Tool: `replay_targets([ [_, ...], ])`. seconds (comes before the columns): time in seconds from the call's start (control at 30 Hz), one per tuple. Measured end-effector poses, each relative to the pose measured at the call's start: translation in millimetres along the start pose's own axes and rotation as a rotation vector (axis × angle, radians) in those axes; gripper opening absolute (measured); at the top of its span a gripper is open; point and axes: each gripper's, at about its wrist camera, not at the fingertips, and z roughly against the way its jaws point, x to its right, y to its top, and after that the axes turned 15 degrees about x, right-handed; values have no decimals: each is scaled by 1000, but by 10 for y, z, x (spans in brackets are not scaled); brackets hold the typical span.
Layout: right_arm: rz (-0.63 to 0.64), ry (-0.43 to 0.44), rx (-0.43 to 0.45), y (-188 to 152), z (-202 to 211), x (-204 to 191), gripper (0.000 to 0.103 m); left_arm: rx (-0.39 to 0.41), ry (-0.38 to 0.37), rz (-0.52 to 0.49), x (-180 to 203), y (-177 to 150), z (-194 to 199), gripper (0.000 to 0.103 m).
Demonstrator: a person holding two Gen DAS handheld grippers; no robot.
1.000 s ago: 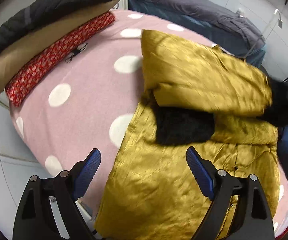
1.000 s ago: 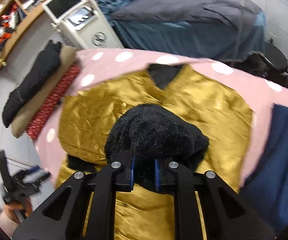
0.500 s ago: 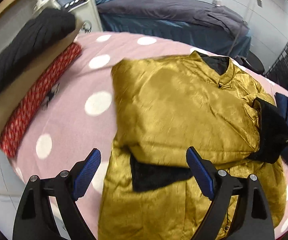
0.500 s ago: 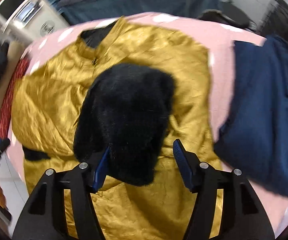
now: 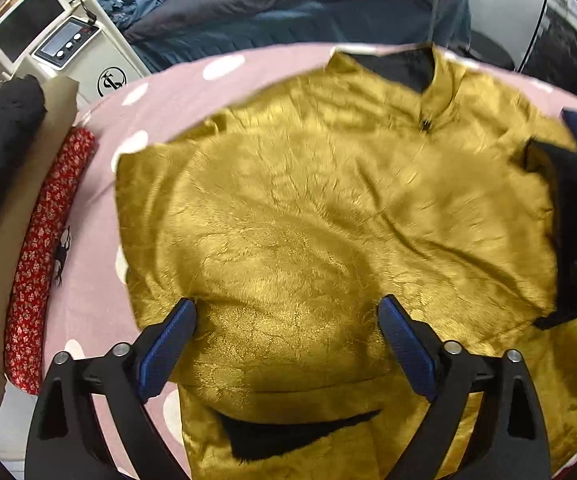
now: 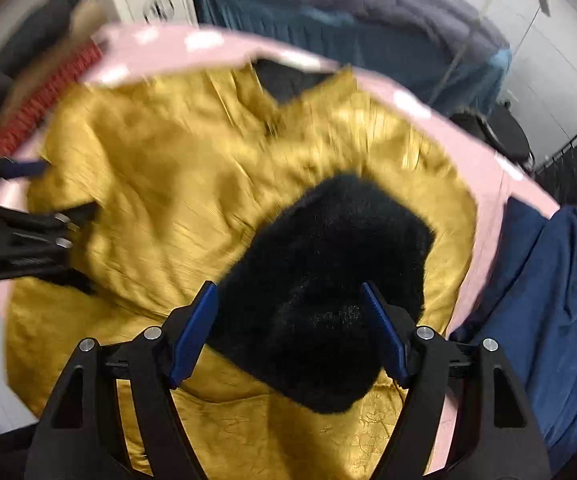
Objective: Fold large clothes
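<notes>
Both jaws were opening: the right gripper straddled the black fur cuff, which could snag, dragging the gold jacket unfolded; the left gripper held nothing.

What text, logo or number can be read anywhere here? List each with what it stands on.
No word or number reads clearly.
Round black emblem, perhaps interlaced letters, on the front of the white machine: too stylised to read.
Its control panel screen: too small to read.
Black horse-and-rider figure on the red patterned cloth: a picture, no lettering.
Gold jacket: no label showing.
</notes>
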Motion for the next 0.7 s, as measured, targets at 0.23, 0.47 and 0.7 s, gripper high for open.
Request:
replay_targets([
  [0.23,-198,33,-124,-203,-448,326,72,-38,-27,-7,-7,-151,-350,98],
  [0.47,-152,14,-161,-161,-689,275,79,-11,64,-51,151,-162,-478,98],
  [0.7,-141,-20,-207,-91,-826,215,87,45,241,-37,372,-212,-383,98],
])
